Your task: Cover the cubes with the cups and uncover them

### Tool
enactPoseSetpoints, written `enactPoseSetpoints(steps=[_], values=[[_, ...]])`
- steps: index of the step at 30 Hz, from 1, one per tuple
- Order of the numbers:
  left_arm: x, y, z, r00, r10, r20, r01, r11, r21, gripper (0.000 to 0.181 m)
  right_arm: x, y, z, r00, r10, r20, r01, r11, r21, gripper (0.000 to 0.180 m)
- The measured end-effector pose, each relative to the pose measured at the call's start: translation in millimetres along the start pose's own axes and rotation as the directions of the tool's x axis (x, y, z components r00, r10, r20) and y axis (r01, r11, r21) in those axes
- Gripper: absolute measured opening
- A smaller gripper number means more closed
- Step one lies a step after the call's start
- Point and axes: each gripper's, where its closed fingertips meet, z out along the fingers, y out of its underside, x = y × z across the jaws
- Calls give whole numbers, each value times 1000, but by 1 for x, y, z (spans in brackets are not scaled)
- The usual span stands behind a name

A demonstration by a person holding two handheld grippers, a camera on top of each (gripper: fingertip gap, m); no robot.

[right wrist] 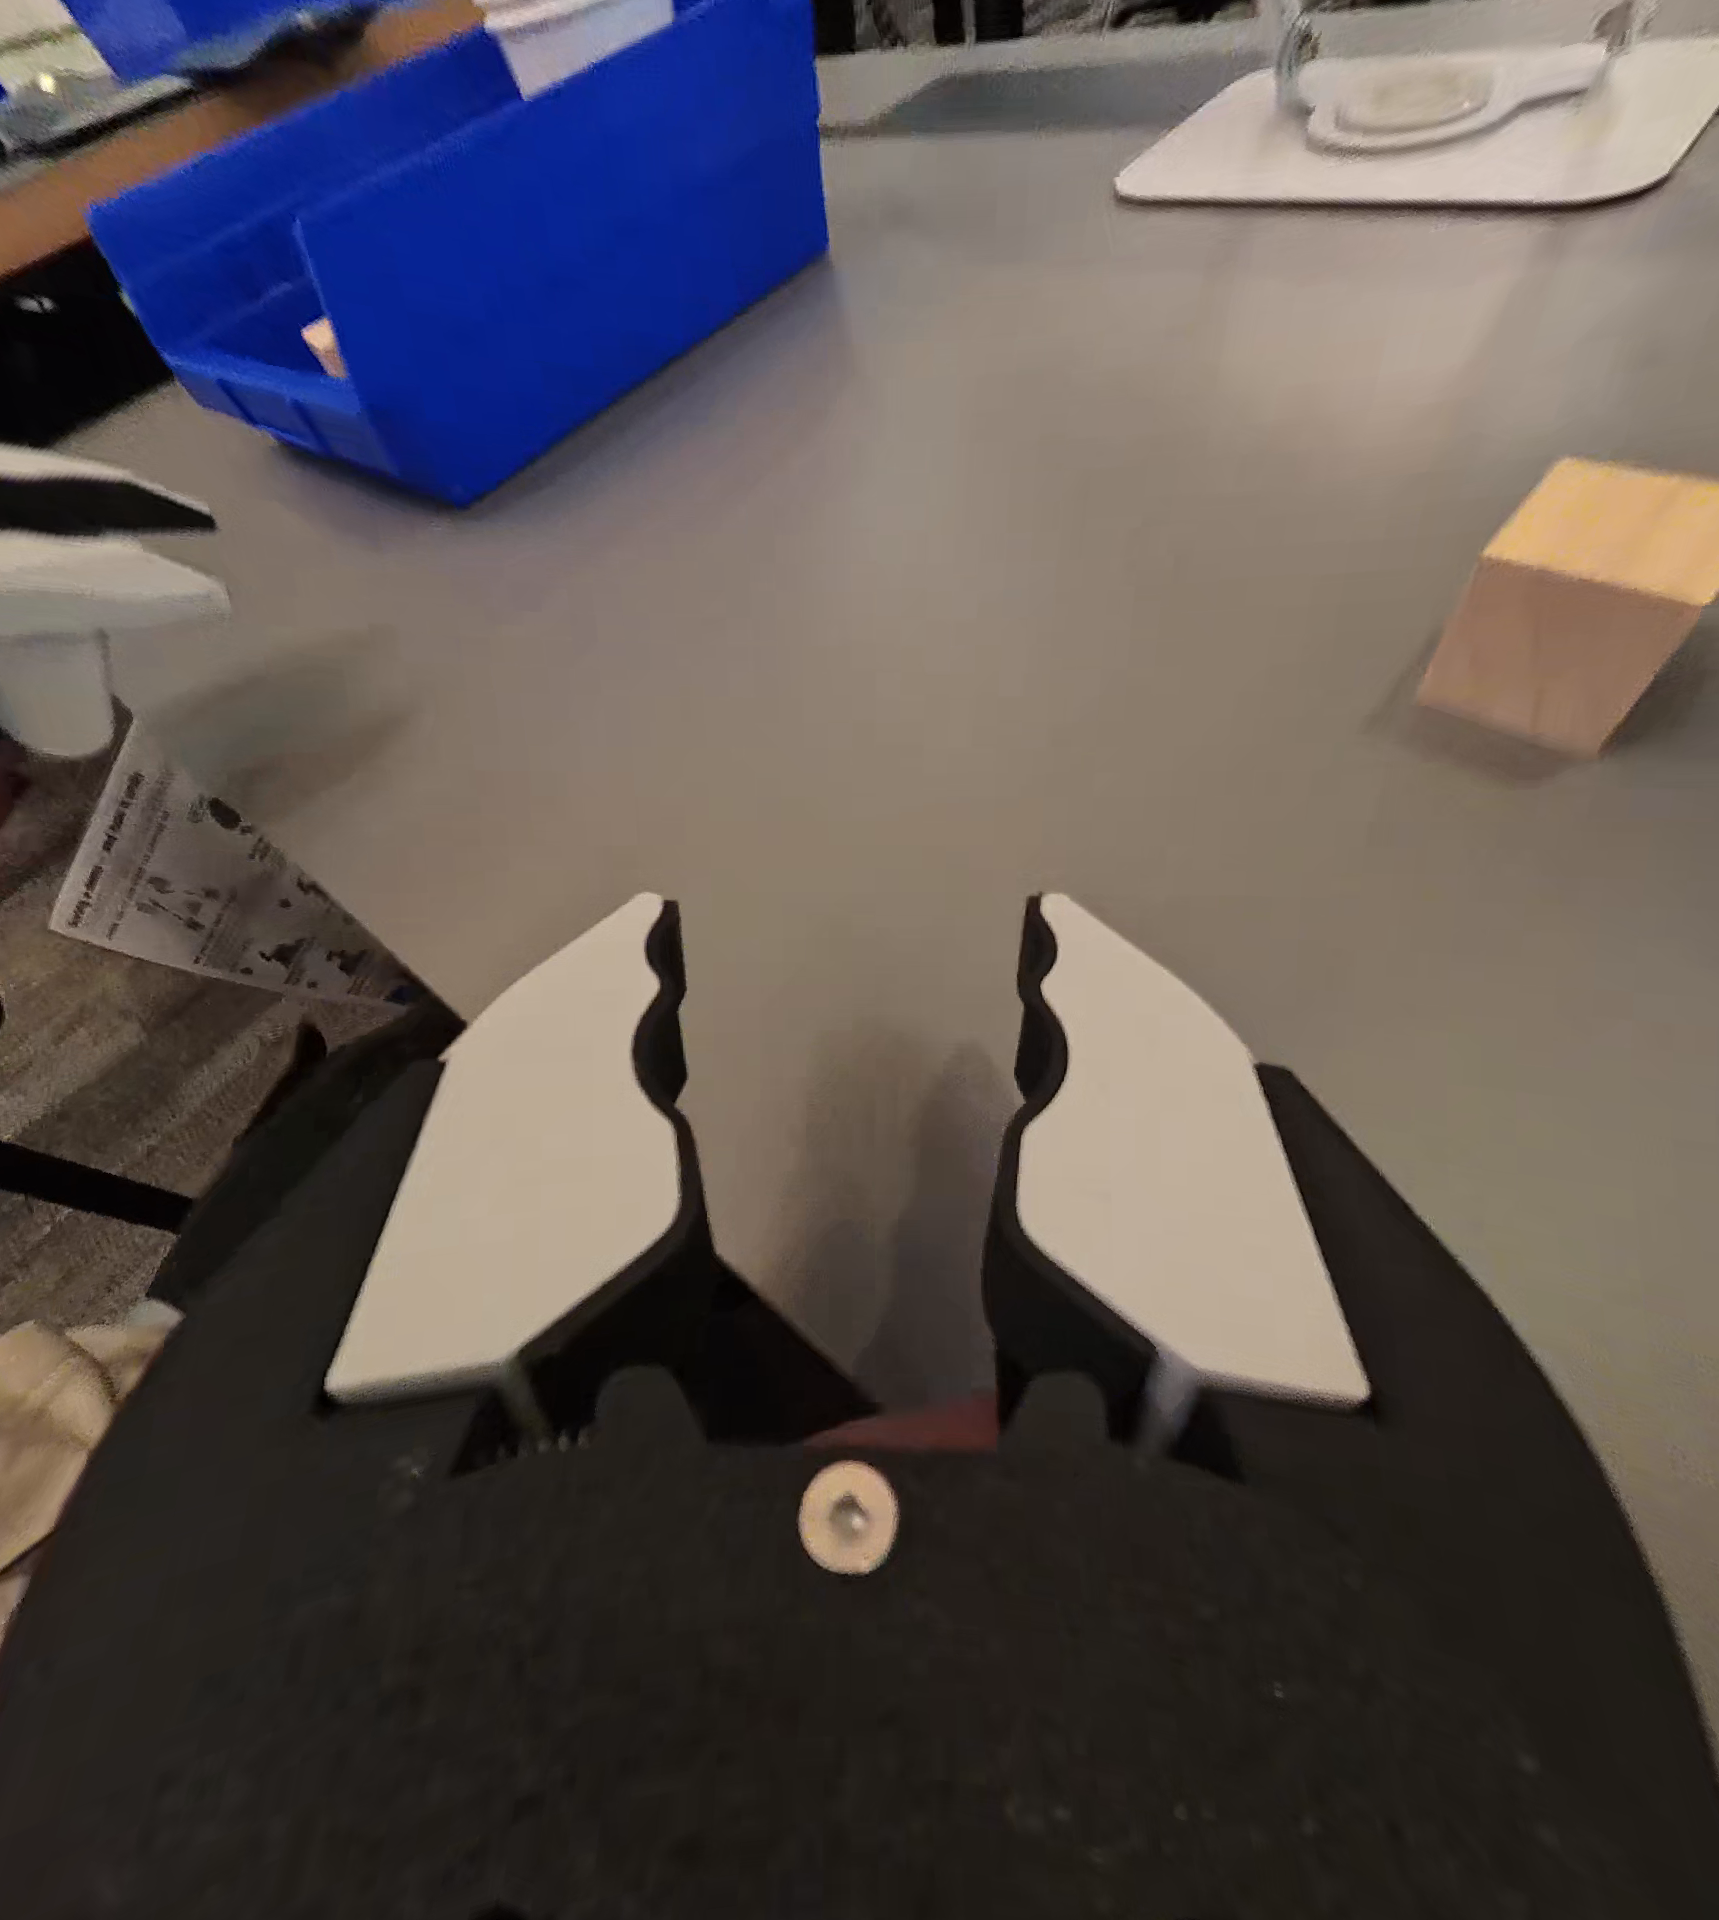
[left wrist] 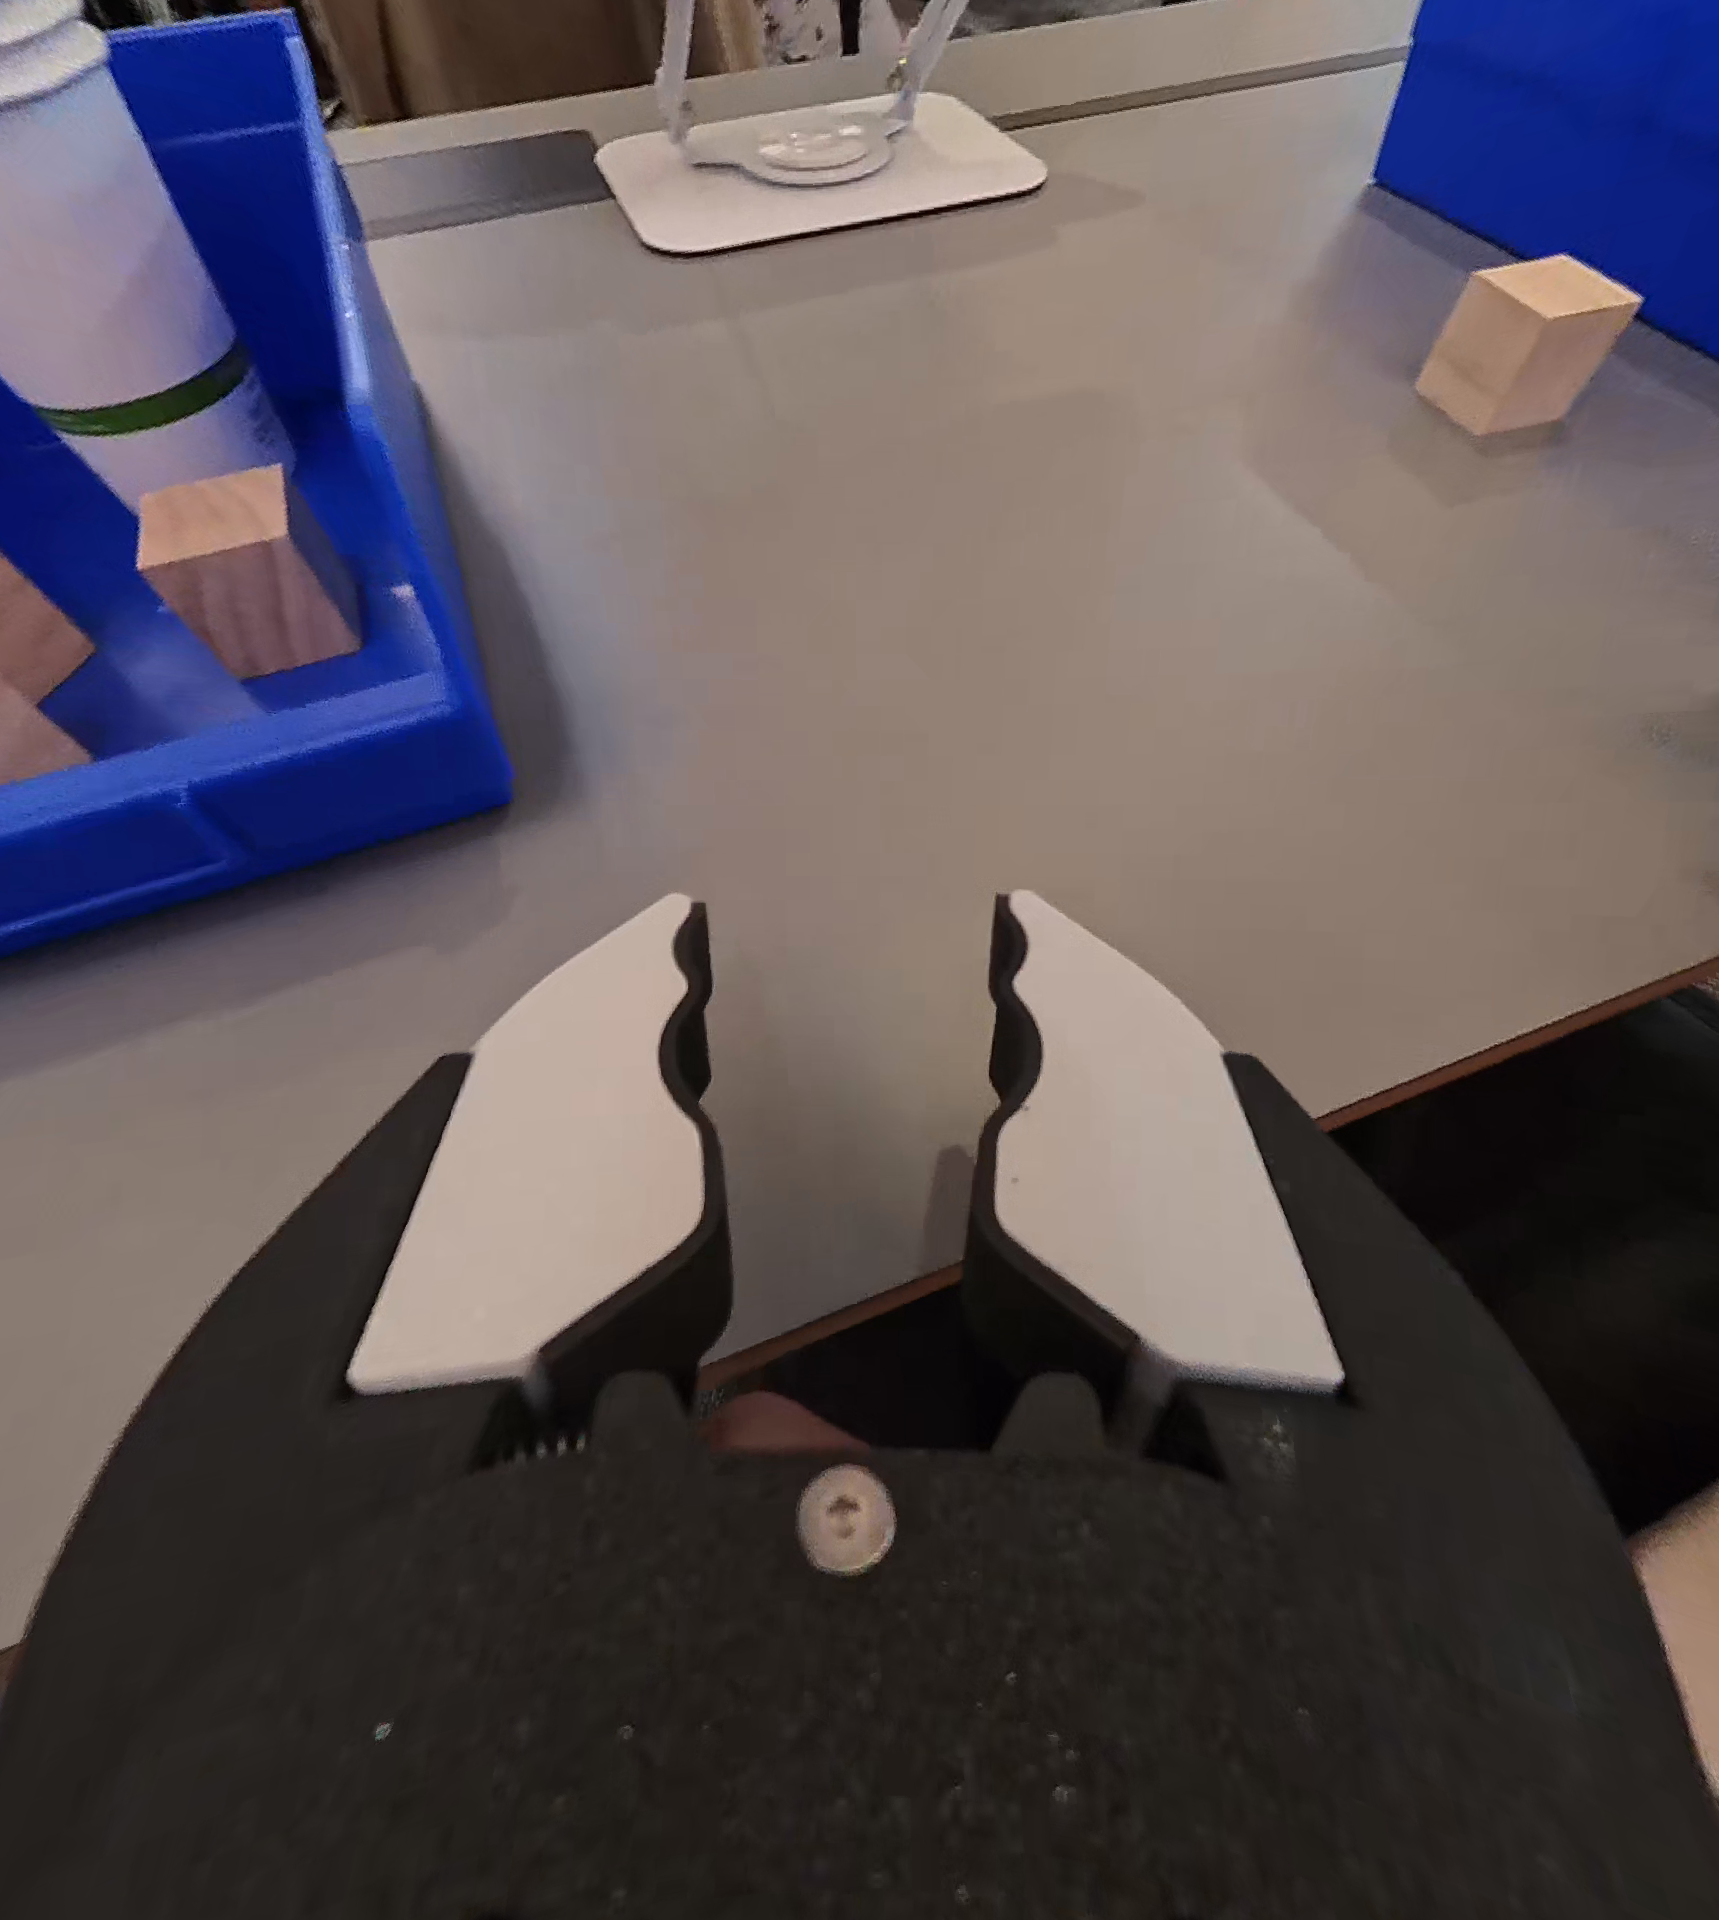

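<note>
Cubes first: one pale wooden cube [left wrist: 1520, 348] sits alone on the grey table [left wrist: 938, 623], out in the open toward the right side and just in front of a blue bin wall [left wrist: 1613, 156] at the far right. From the right wrist view the same cube [right wrist: 1593, 613] shows to the right of that gripper and ahead of it, with bare table all around. More wooden cubes [left wrist: 231, 571] lie inside a blue bin [left wrist: 211, 810] at the left of the table, split among its compartments by a blue divider. A white cup with a green band [left wrist: 55, 260] stands in the back compartment of that bin, behind one of the cubes.

Both tools hang over the near edge of the table, holding nothing. The left gripper [left wrist: 850, 914] has its fingers spread with only grey tabletop between them. The right gripper [right wrist: 850, 914] is parted the same way and is just as empty. In the right wrist view the left gripper [right wrist: 65, 582] shows blurred at the left edge.

Farther back, a white mat [left wrist: 824, 177] carries a clear stand. On the floor left of the table lies a printed sheet [right wrist: 211, 883].
</note>
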Motion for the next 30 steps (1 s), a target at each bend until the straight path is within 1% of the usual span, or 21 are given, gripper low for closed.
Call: enactPoseSetpoints(steps=[3,6,8,10,11,12,13,15,17,20,22,25,27,30], values=[[-7,2,-1,999,5,33,-4,1000,-11,51,-6,6,-3,999,-44,11,43,999,27,59],[-20,3,-2,997,-31,72,34,999,-34,50,-5,11,-6,997,-75,7,75,997,37,57],[-44,-13,-6,990,-44,132,49,998,-37,49,-5,9,-10,997,-79,6,79,996,49,56],[-82,-40,-10,971,-83,224,94,995,-39,47,-4,6,-12,996,-89,1,89,995,55,56],[-98,-55,-9,966,-116,231,130,991,-43,46,-4,4,-12,995,-99,1,99,994,55,57],[-111,-67,-4,965,-137,222,157,985,-74,47,-2,3,-13,994,-108,-3,108,993,52,57],[-123,-73,6,970,-130,205,161,977,-140,50,-1,2,-13,994,-111,-6,112,992,52,57],[-142,-76,33,979,-130,156,171,940,-293,62,0,1,-13,994,-108,4,108,993,51,57],[-156,-81,69,971,-208,119,237,903,-357,61,0,0,-12,994,-105,12,104,993,49,57],[-171,-65,114,960,-247,135,281,824,-492,64,0,3,-8,993,-113,14,113,993,29,56],[-174,-54,133,960,-237,151,281,790,-544,64,0,6,-7,994,-108,19,107,994,19,56],[-183,-36,145,961,-185,207,273,755,-595,62,-1,8,-7,995,-94,33,93,996,7,56],[-184,-29,150,960,-190,207,278,749,-601,46,-2,9,-8,995,-93,36,92,996,6,55],[-184,-26,147,965,-179,190,259,741,-619,46,-1,9,-8,995,-94,34,94,996,1,54]])
